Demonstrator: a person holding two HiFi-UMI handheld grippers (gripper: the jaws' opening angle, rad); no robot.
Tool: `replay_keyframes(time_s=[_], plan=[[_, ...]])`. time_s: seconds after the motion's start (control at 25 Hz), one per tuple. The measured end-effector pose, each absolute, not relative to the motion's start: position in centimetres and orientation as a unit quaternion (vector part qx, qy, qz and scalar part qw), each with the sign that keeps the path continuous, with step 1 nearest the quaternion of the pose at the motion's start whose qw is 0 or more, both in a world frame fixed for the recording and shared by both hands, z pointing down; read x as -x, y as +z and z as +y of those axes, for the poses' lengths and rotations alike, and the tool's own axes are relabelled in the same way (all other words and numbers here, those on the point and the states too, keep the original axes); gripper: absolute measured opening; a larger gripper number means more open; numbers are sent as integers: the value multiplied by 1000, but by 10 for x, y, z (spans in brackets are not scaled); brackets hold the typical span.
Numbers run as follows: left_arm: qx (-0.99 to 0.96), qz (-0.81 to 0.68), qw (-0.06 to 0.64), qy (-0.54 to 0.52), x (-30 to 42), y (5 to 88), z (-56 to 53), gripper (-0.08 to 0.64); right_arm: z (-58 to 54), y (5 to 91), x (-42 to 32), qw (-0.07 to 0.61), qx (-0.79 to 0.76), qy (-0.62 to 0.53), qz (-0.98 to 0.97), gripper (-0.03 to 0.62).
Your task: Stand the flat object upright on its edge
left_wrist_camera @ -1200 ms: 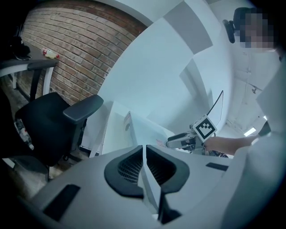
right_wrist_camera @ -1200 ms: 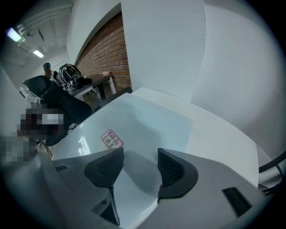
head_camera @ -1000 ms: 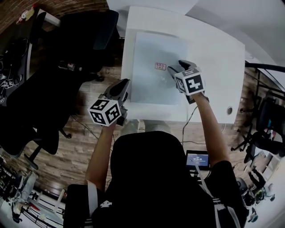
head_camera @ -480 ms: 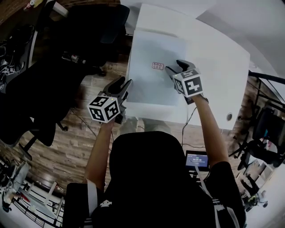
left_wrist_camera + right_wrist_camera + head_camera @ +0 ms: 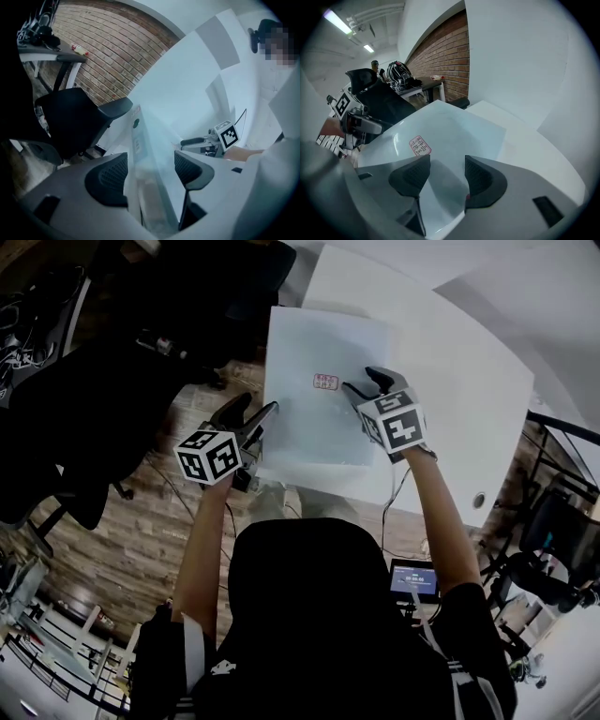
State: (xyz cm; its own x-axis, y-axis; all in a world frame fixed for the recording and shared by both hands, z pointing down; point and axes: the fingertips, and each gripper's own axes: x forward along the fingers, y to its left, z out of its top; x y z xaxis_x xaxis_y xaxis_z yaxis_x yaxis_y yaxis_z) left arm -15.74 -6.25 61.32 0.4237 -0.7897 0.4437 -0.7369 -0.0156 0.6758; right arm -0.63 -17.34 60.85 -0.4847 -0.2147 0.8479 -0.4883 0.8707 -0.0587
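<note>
Head view: a white table (image 5: pixel 469 381) is shown carrying a pale flat sheet (image 5: pixel 319 427), laid flat along the table's left edge. The sheet's left edge is straddled by the left gripper (image 5: pixel 255 407), whose jaws have just been opening and are not pressed on it. The right gripper (image 5: pixel 362 381) is held, jaws apart, above the sheet's right side beside a small red label (image 5: pixel 325 382). If tipped up ungripped, the sheet could skid on the smooth top or be dropped flat again.

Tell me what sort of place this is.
Probably an office or lab workroom: a white table, a black office chair on wheels beside it, and a brick wall with a cluttered desk along it.
</note>
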Motion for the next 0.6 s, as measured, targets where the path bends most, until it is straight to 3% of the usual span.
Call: replay_keyframes(time_s=[0.36,0.6], plan=[[-712,-489,499,-70,156,636,-60,370,-166,604,23,462,-176,134,-859,258],[-713,-426,539,-135,156,640,-53,373,-161,608,34,464,-157,119,-864,258]])
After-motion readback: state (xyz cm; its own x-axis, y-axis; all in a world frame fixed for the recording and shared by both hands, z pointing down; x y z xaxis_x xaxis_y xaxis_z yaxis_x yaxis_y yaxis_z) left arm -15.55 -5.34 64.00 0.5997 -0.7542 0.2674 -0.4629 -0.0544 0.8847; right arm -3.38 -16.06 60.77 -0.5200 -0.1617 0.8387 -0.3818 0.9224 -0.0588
